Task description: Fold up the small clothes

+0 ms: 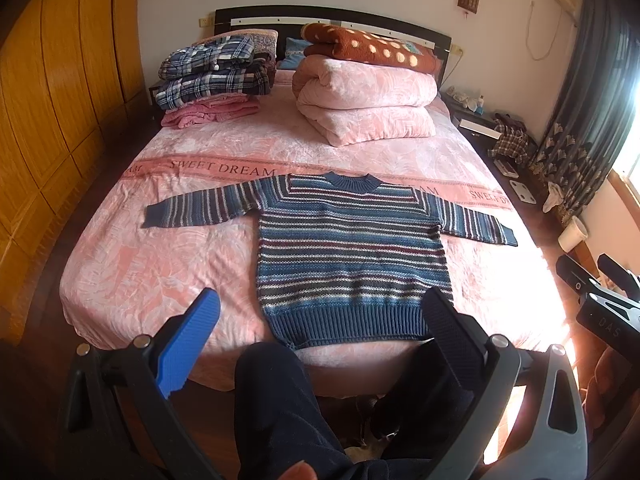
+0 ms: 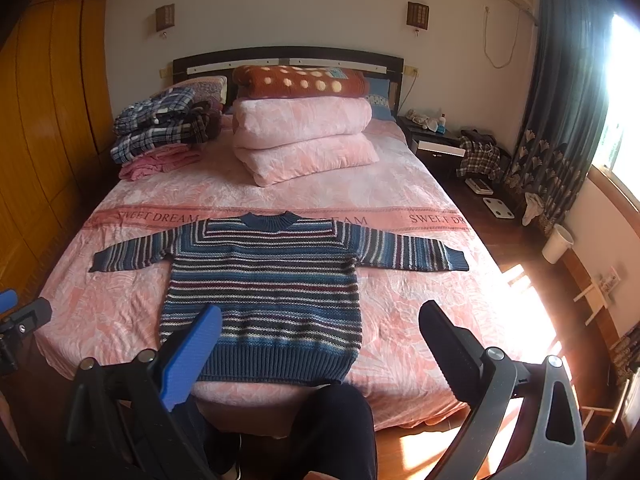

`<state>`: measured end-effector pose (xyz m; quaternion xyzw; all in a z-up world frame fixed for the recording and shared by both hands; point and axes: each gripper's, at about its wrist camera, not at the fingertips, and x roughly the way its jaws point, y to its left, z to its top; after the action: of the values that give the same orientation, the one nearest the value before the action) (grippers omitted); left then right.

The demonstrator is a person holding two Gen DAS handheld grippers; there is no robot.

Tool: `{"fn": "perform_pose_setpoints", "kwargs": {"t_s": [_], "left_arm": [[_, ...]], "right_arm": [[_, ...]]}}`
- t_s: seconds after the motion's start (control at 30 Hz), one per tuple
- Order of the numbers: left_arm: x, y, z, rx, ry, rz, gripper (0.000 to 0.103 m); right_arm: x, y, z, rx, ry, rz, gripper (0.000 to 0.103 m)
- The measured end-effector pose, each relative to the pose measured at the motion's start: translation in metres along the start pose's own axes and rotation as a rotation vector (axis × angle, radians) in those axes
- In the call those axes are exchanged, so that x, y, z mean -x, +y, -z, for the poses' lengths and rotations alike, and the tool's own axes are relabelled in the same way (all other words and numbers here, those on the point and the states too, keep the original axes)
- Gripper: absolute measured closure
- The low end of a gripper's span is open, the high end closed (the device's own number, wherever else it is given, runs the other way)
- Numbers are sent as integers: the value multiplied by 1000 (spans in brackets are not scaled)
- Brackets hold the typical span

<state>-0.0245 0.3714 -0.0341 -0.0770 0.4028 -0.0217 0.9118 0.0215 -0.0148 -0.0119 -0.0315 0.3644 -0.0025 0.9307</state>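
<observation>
Nearest the cameras, both grippers hung in the air at the foot of the bed, each with its jaws spread wide and nothing between them. The left gripper point(image 1: 320, 312) showed one blue finger point(image 1: 188, 344) and one black finger; its frame ran off the bottom edge. The right gripper point(image 2: 320, 324) was built the same and was likewise cut off below. In the left wrist view the right gripper's black body poked in at the right edge, and in the right wrist view a bit of the left one sat at the left edge. The person's dark trouser legs point(image 1: 280, 408) stood against the bed's end, mostly cropped, and the floor between them was too dark to read.

Beyond the fingers, the striped sweater point(image 1: 352, 256) lay flat and face up on the pink bedspread point(image 1: 132, 264), hem toward the person, collar away, both sleeves stretched out sideways. The printed band across the bedspread was partly hidden by the sweater.

Farther back, a rolled pink quilt point(image 1: 364, 108) carried a brown spotted blanket point(image 1: 368, 50), and a stack of plaid clothes point(image 1: 212, 76) sat on pink folded cloth by the headboard point(image 1: 332, 16). The window point(image 2: 624, 92) at the right was blown out by glare, and the small things on the nightstand point(image 2: 436, 140) were too small to make out.
</observation>
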Motion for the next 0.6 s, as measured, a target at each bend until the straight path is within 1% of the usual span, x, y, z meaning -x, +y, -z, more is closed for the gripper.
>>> {"fn": "perform_pose_setpoints", "kwargs": {"t_s": [0.2,0.27,0.3,0.33,0.37,0.4,0.43,0.47,0.53,0.6], "left_arm": [[-18,-2,-8,1,9,23,3],[-26,-2,-12,5,-33,91,3],[-29,-1,-12,2,-64,146,3],[-33,-1,-12,-14,-87,210,3],[-41,-4,-15,-35,-84,243,3],[-50,-8,-18,-53,-63,240,3],[-59,-11,-21,-62,-50,234,3],[-68,-13,-24,-64,-40,243,3],[-86,-16,-30,-53,-6,266,3],[-100,-17,-36,-36,14,282,3]], "right_arm": [[-26,-3,-5,4,24,7,4],[-37,-8,-7,6,21,1,4],[-43,-12,-6,0,-1,-13,4],[-50,-16,-6,3,-37,-65,4],[-58,-23,-4,7,-63,-133,4],[-72,-28,-4,11,-49,-149,4],[-89,-36,-3,8,-9,-131,4],[-107,-45,-4,-8,24,-127,4],[-141,-69,-4,-76,76,-137,4],[-172,-104,1,-170,93,-162,6]]}}
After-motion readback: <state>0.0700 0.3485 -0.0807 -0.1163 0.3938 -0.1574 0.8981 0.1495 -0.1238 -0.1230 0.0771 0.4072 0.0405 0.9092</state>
